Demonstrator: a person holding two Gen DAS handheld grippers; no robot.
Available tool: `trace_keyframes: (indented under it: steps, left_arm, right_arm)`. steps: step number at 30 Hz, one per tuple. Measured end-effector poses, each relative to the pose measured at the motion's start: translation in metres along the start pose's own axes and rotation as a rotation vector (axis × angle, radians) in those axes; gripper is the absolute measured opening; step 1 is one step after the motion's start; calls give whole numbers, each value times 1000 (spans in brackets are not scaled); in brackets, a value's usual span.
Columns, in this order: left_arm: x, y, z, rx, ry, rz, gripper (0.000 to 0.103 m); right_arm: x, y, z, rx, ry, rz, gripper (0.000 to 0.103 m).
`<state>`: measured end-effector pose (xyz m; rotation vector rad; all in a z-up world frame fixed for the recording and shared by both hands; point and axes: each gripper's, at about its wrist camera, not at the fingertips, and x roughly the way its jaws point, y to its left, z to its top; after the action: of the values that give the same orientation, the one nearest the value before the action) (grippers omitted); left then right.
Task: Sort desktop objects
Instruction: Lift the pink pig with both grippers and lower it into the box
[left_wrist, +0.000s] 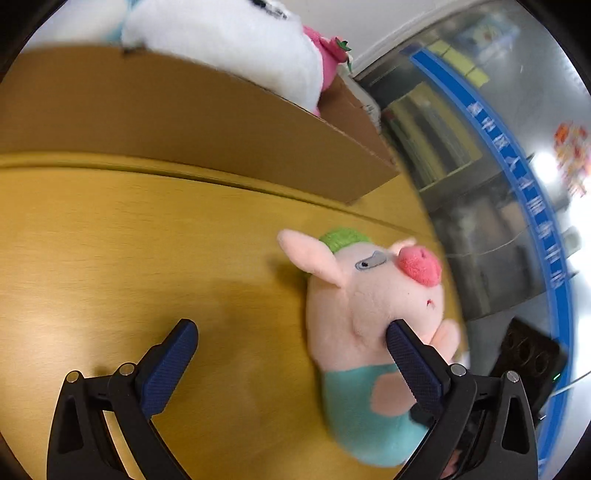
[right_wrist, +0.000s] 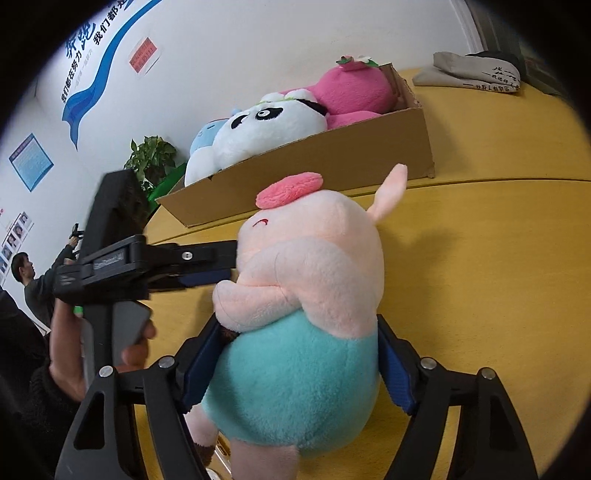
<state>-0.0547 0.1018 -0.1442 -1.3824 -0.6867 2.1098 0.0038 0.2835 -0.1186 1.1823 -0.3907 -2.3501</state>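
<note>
A: Progress check. The brown cardboard box (right_wrist: 306, 173), upper centre of the right wrist view, already holds a white panda plush (right_wrist: 273, 129), a pink plush (right_wrist: 354, 92) and a pale blue one (right_wrist: 208, 134). I judge those sorted.

B: Left to do: the pink pig plush in teal shorts (right_wrist: 306, 314). It stands on the yellow wooden table (right_wrist: 480, 277), centre frame, near the box but outside it.

A: Right gripper (right_wrist: 299, 369)?

B: Its blue pads flank the teal belly, pressing both sides. It grips the pig.

A: Left gripper (left_wrist: 291, 345)?

B: Jaws spread wide, nothing between them. In the left wrist view the pig sits lower right, and one pad (left_wrist: 410, 354) touches its head from the side; the other hangs over bare table.

A: Remaining step, by my reading: lift the pig into the box.
</note>
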Motion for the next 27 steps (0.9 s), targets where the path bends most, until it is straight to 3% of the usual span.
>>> trace_keyframes:
  steps: [2,4,6,7,14,20,24,27]
  left_arm:
    - [3,-7,1,29,-1,-16,102]
    - [2,-16,3,57,1,-54,93]
    - [-7,-26,5,77,-7,-103,64]
    - [-16,-34,8,101,-25,-110,62]
    - [-76,-99,75,302,-165,-113,63]
    - [-84,-128,185,395,-252,-67,66]
    - [-38,-119,238,350,-186,15,66]
    - [17,-92,246,297,-71,109,65]
  right_arm:
    - [-4,-2,-1,10,-19,6,70]
    - [-8,-3,-1,4,-47,14,67]
    - [-10,1,2,-23,-79,-2,65]
    - [-14,3,3,-35,-91,-2,64]
    - [-50,19,63,-125,-262,102,63]
    - [-54,26,180,-283,-367,113,64]
    - [-6,-3,233,-291,-332,100,64]
    - [45,-35,239,-255,-220,75,64]
